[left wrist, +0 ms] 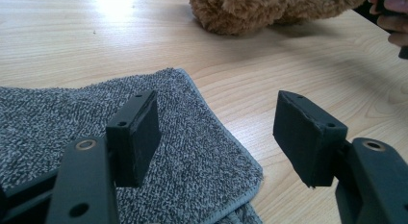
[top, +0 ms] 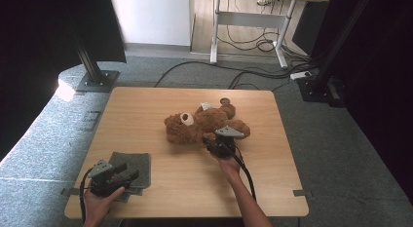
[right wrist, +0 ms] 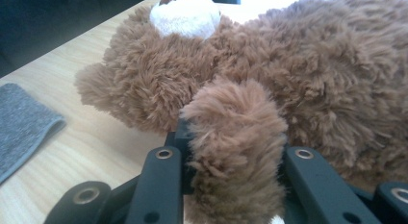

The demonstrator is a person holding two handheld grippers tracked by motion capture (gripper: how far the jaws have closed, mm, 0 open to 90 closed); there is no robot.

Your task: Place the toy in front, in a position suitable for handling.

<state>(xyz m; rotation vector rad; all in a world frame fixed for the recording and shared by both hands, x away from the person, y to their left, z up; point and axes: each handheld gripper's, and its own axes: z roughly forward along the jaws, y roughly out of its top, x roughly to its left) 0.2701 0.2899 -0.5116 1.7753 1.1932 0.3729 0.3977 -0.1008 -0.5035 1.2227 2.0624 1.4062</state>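
A brown teddy bear (top: 202,123) lies on its back in the middle of the wooden table (top: 146,100), white muzzle up. My right gripper (top: 212,141) is at the bear's near side, and in the right gripper view its jaws are closed on one furry arm (right wrist: 235,147) of the bear (right wrist: 288,75). A folded grey towel (top: 135,164) lies at the front left of the table. My left gripper (top: 127,171) hovers over the towel (left wrist: 96,132), open, with nothing between its fingers (left wrist: 139,132). The bear's fur (left wrist: 240,12) shows at the top of the left gripper view.
The table stands on grey carpet. Black frame posts (top: 90,59) rise at the back left and back right. Cables (top: 253,73) run over the floor behind the table, beneath a white-legged desk (top: 248,20).
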